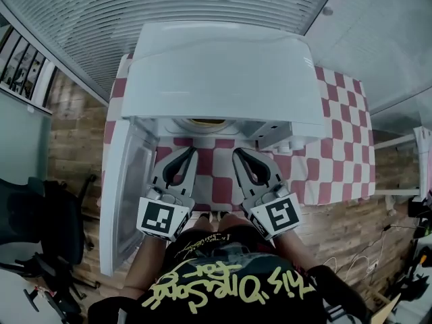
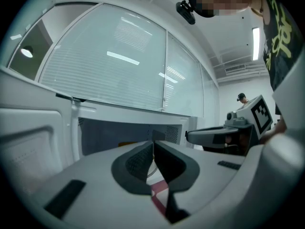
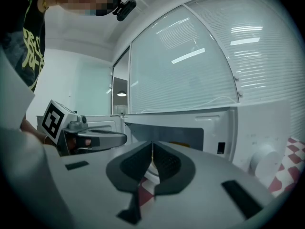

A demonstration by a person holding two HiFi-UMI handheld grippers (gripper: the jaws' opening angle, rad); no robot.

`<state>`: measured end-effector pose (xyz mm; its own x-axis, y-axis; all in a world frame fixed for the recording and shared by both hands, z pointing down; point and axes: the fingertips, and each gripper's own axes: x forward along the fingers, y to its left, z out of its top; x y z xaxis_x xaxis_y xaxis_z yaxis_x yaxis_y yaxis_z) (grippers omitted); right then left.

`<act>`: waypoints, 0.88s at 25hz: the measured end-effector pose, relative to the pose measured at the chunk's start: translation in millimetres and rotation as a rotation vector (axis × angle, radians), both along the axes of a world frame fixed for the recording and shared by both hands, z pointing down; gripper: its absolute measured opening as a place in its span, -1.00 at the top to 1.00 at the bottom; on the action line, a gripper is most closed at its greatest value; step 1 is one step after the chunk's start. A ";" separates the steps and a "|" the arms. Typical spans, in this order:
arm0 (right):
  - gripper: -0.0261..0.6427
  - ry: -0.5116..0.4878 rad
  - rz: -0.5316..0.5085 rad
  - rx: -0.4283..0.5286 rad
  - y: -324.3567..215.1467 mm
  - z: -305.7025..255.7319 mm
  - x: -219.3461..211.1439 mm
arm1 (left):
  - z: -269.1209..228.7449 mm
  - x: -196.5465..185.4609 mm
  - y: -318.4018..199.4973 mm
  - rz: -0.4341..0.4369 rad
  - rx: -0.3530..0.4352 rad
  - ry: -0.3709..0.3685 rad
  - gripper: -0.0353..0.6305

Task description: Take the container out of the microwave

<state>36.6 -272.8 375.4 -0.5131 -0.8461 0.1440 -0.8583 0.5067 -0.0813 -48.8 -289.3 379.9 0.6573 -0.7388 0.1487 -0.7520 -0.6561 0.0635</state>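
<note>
Right now the microwave [image 1: 216, 66] stands on a tabletop [image 1: 341, 113] covered with a red-and-white checked cloth [image 1: 217, 181]. Its door [image 1: 125, 194] is swung wide open to the left, and its white top fills the middle of the head view.

Your left hand-held gripper [image 1: 191, 151] points at the left part of the opening. Its jaws are pressed together with nothing between them. In its own view the two dark pads meet along a thin line, and only a strip of the cloth shows beneath them.

Your right hand-held gripper [image 1: 237, 152] sits just beside it, aimed at the right part of the opening, and its jaws are likewise closed on nothing. The two tips are near each other but apart. Both are over the cloth, just in front of the mouth of the microwave.

The container [image 1: 202, 122] is inside the microwave, near the middle of the cavity. From your head only a yellowish sliver of it shows under the front edge of the microwave's top. Each gripper view catches a small yellow patch of it low in the cavity, beyond the pads. Neither hand-held gripper touches it.

Beyond the far side of the tabletop runs a wall of pale blinds [image 1: 202, 5], and a wooden floor [image 1: 74, 140] lies to the left.
</note>
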 end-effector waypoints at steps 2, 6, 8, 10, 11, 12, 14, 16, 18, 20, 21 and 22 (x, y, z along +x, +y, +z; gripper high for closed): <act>0.89 0.002 -0.010 -0.005 -2.0 3.8 2.4 | 6.3 2.4 -0.8 0.004 -0.025 -0.002 0.87; 0.89 0.002 -0.006 -0.032 -10.2 17.5 5.3 | 13.0 5.2 -6.8 -0.001 -0.036 -0.004 0.86; 0.87 0.002 -0.017 -0.048 -12.9 26.1 3.0 | 12.9 3.5 -9.3 -0.011 -0.033 0.007 0.86; 0.63 0.002 -0.034 -0.059 -16.4 33.2 -0.9 | 15.1 1.7 -12.4 -0.011 -0.031 -0.002 0.85; 0.57 0.005 -0.037 -0.061 -18.9 36.2 -2.2 | 17.7 2.0 -14.4 -0.004 -0.033 -0.012 0.77; 0.57 0.011 -0.035 -0.060 -21.9 39.1 -3.1 | 21.9 2.9 -16.6 0.009 -0.037 -0.028 0.64; 0.54 0.025 -0.028 -0.059 -29.0 45.4 -4.7 | 30.1 4.3 -21.9 0.024 -0.043 -0.056 0.50; 0.46 0.036 -0.027 -0.067 -35.8 51.8 -7.2 | 34.5 3.6 -27.4 0.016 -0.040 -0.065 0.41; 0.40 0.042 -0.024 -0.072 -41.9 56.0 -9.5 | 38.5 1.2 -32.8 0.003 -0.039 -0.062 0.36; 0.37 0.046 -0.016 -0.076 -47.6 59.1 -10.8 | 45.1 -0.3 -37.5 -0.001 -0.050 -0.067 0.31; 0.36 0.050 -0.012 -0.079 -50.2 61.1 -11.4 | 48.2 0.3 -39.4 0.003 -0.057 -0.074 0.30; 0.34 0.056 -0.010 -0.082 -52.7 63.3 -12.2 | 50.9 1.4 -41.2 0.007 -0.064 -0.082 0.27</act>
